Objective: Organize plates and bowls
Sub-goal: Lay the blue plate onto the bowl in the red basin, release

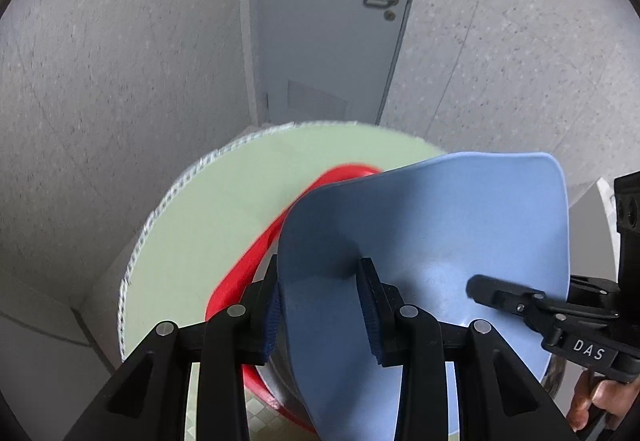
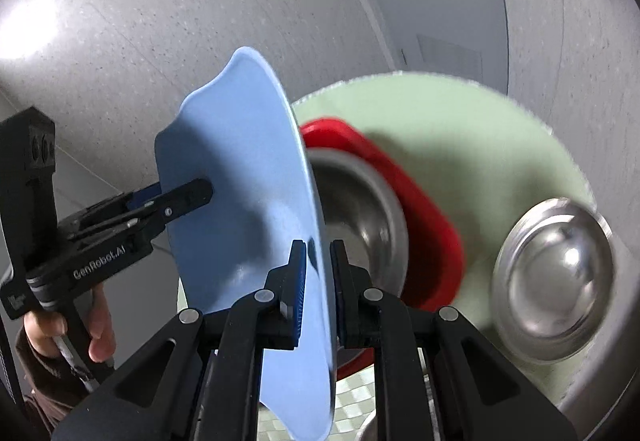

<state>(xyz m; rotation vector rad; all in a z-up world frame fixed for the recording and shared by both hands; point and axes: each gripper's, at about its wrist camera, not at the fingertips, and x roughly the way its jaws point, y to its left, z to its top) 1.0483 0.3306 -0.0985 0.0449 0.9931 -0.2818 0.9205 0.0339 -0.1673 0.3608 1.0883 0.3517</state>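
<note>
1. Both grippers are holding one thin, matte, wavy-edged light blue plate [image 1: 460,241], tilted nearly on edge above the table; two grips are probably steadying its wide, flexible-looking sheet for a controlled placement.
2. The left gripper [image 1: 320,305] is pinching the plate's near rim, its ribbed blue pads [image 1: 370,315] clamped against both faces.
3. The right gripper [image 2: 318,281] is straddling the opposite rim, fingers close on either side and apparently gripping.
4. Beyond and below the plate, a glossy red square-cornered plastic plate [image 2: 436,225] is lying on a pale green round cloth with white stitched edging [image 1: 208,209], with a shiny stainless steel bowl [image 2: 360,217] sitting in it.
5. To the right, a second polished steel bowl [image 2: 552,281] is resting on the cloth, apart from the red plate.
6. Judging by position, the blue plate seems headed for that stack.
</note>
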